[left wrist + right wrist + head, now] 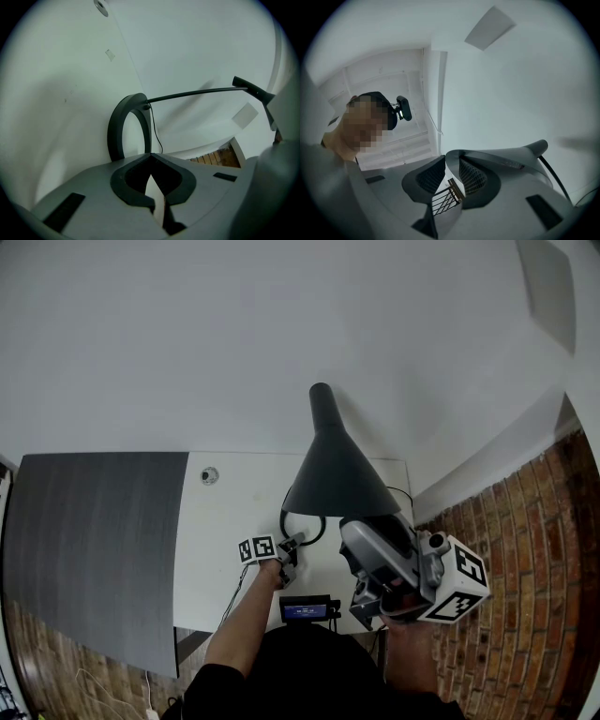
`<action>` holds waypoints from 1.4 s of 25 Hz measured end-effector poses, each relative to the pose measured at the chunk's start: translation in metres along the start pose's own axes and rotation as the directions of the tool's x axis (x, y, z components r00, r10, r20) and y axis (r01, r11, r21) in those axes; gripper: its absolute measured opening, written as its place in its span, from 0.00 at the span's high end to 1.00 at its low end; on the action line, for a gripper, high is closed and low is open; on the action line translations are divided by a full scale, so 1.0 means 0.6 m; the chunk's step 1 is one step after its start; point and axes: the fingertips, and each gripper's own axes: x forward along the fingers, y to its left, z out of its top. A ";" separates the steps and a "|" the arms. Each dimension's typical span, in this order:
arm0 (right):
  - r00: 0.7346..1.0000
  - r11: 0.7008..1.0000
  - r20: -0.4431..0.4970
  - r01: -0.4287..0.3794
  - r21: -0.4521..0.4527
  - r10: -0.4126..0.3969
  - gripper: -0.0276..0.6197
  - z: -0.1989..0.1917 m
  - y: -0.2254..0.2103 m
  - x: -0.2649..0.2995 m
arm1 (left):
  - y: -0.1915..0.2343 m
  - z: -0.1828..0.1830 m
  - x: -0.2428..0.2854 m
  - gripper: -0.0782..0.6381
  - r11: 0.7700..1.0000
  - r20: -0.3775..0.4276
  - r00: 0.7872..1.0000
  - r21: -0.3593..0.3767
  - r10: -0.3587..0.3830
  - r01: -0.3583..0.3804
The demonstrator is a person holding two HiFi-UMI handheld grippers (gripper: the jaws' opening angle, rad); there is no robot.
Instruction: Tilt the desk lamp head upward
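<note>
Right gripper [451, 161] is where it's all happening: its mesh pads are clamped on the rim of the lamp head [506, 159], that black cone hanging over the right side of the desk [225, 521], and the gripper is angled up under it. My left gripper [150, 157] looks closed with nothing in it, parked low on the desk just short of the ring base [129, 126], not on it as far as I can tell. That's the bit that bugs me. If I push the head up and the hinge is stiff, nothing pins the base, so the whole lamp could rock or skid toward the right edge. The grip is also only on a thin sloped rim, so the pads could slide off. The skinny arm [192, 93] might flex too.
</note>
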 end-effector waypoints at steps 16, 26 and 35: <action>0.999 0.999 0.054 0.002 0.051 -0.004 0.81 0.025 -0.001 0.016 | 0.000 -0.001 0.000 0.88 1.000 -0.011 1.000 0.005 0.004 -0.004; 0.994 0.995 0.111 0.002 0.103 -0.014 0.81 0.046 -0.005 0.030 | -0.001 -0.002 0.000 0.88 1.000 -0.026 1.000 0.014 0.009 -0.009; 0.991 0.995 0.129 0.027 0.100 -0.040 0.81 0.056 -0.005 0.038 | -0.001 -0.003 0.001 0.88 1.000 -0.037 0.999 0.020 0.017 -0.016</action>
